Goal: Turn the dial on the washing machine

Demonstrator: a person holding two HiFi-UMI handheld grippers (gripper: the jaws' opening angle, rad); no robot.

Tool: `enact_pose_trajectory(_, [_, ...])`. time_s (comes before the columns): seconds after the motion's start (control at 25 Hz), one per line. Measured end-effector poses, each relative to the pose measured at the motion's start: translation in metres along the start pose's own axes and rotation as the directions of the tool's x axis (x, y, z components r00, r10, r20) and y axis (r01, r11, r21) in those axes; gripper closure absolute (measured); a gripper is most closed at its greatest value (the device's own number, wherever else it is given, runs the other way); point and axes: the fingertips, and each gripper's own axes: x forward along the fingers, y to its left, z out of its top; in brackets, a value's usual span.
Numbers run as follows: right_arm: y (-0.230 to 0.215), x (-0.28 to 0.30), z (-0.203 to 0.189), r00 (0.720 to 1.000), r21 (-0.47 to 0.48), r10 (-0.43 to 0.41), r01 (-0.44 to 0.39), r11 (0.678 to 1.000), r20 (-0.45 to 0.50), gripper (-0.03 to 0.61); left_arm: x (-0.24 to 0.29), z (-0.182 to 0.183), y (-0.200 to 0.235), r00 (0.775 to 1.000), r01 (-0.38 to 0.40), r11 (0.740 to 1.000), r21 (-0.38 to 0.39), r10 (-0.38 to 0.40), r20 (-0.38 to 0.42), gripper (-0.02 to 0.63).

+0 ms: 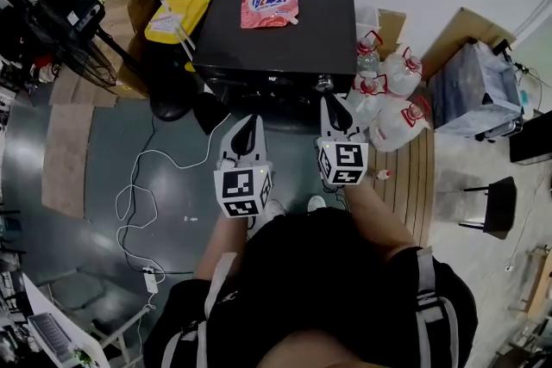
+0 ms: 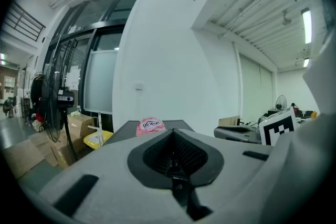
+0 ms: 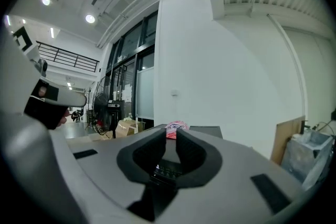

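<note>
**Right jaws just short of the dial**

We are standing at the black washing machine (image 1: 276, 34), holding a gripper in each hand. The dial (image 1: 324, 84) is sitting at the right end of the front panel. The right gripper (image 1: 329, 103) is pointing at it from just beside it, and we cannot tell whether it is touching. Its jaws are all but pressed together, with nothing between them. The left gripper (image 1: 248, 125) is hanging further left, apart from the dial, its jaws pressed together and empty. A pink pouch (image 1: 269, 2) is lying on the machine's top, and water bottles (image 1: 392, 95) are standing beside the machine.
</note>
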Motion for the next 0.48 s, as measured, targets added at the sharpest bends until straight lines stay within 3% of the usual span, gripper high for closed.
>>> enact_pose_trajectory(0.08, [-0.003,0.010,-0.011,1.000,0.013,-0.005,0.005,1.000,-0.016,0.481,0.002,-0.004,0.007,1.000,-0.010,1.000,-0.001,0.010,-0.013,0.618])
enact_pose_trajectory(0.24, [-0.017,0.032,-0.034,0.997,0.030,-0.052,0.054,0.998,-0.053,0.398,0.004,-0.010,0.021,0.999,-0.046,0.999,-0.007,0.046,-0.027,0.618])
enact_pose_trajectory(0.48, [-0.043,0.068,-0.082,0.975,0.047,-0.156,0.166,0.985,-0.160,0.368,0.006,-0.022,0.036,0.993,-0.094,0.996,-0.004,0.093,-0.070,0.618])
